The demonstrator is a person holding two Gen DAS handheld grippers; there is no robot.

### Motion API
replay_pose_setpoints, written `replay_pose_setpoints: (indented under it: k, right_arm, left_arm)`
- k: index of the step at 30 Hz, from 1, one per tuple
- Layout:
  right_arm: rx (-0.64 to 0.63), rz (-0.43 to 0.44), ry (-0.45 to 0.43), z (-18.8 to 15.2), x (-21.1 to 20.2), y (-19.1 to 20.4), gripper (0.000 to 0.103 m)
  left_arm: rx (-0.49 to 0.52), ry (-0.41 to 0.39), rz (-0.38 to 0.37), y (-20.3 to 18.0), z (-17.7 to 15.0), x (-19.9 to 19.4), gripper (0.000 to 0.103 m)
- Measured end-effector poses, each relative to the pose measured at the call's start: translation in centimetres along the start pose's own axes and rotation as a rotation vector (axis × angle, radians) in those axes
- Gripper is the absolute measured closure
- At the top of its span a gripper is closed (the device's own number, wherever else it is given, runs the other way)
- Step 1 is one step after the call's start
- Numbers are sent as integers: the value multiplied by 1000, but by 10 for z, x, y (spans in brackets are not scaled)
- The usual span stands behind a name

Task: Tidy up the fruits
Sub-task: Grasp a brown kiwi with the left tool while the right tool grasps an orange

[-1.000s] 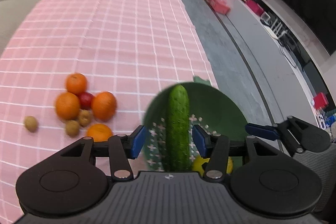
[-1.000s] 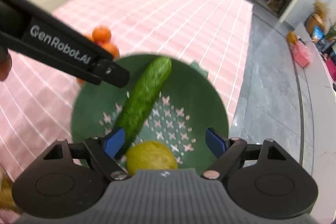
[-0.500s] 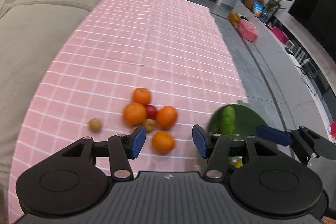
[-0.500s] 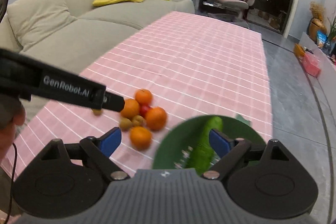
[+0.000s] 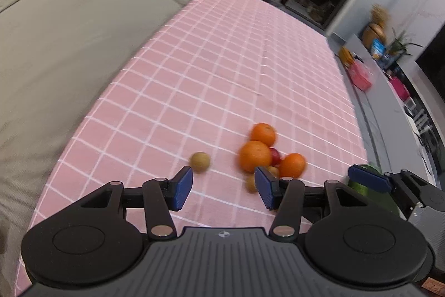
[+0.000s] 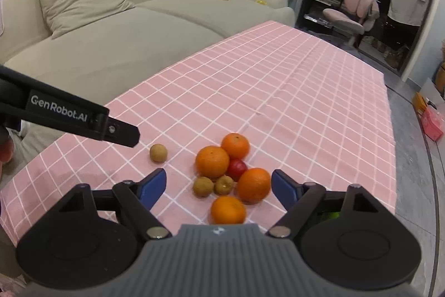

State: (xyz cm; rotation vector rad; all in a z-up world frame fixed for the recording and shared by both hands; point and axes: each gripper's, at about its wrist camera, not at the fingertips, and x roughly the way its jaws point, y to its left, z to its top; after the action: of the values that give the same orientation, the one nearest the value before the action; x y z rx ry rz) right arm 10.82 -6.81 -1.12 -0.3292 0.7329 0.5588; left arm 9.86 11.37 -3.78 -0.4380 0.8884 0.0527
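Both grippers have swung away from the green bowl and its cucumber toward the fruit pile on the pink checked tablecloth [image 6: 278, 80]; the bowl [image 5: 361, 183] is now only a green sliver at the right edge of the left wrist view, partly behind the right gripper's blue pad.

Left gripper [image 5: 224, 188] stands moderately wide with nothing between its blue pads; bare cloth shows in the gap. A lone small brown fruit [image 5: 199, 162] lies just beyond its left pad, and the pile sits past its right pad.

Right gripper [image 6: 219, 187] is wide apart and its jaws are closing, holding nothing. Seen through its gap is the pile: four oranges, the largest [image 6: 212, 162] touching a second orange [image 6: 235, 145] behind it, a third [image 6: 254, 184] to the right and a fourth [image 6: 228, 210] nearest the camera. A small red fruit [image 6: 237, 169] is wedged among them, and two small brown fruits [image 6: 203, 186] [image 6: 224, 184] lie side by side at the pile's near left. The pads touch none of them. The lone brown fruit [image 6: 158, 152] sits apart to the left, near the tip of the left gripper's black finger [image 6: 122, 132].

A beige sofa [image 6: 111, 41] runs along the far side of the table.
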Motion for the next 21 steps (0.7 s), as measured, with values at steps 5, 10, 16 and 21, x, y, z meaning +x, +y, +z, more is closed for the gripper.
replay_pose_setpoints:
  k: [5,10,16,21]
  right_arm:
    - [-51,-4,34,-2,22,7,31]
    - [-106,-20,84,-10,41,8,41]
    - [-172,-23,148,-19,59,9,48]
    - [-227,-26,176,-23,66,10,51]
  left_arm:
    - [-13,21,-15,7,-2,18,43]
    - [45,28,29,4,-6,36,48]
    - [35,35,48,10,-8,56,53]
    - [62,31,74,6,-7,69,55]
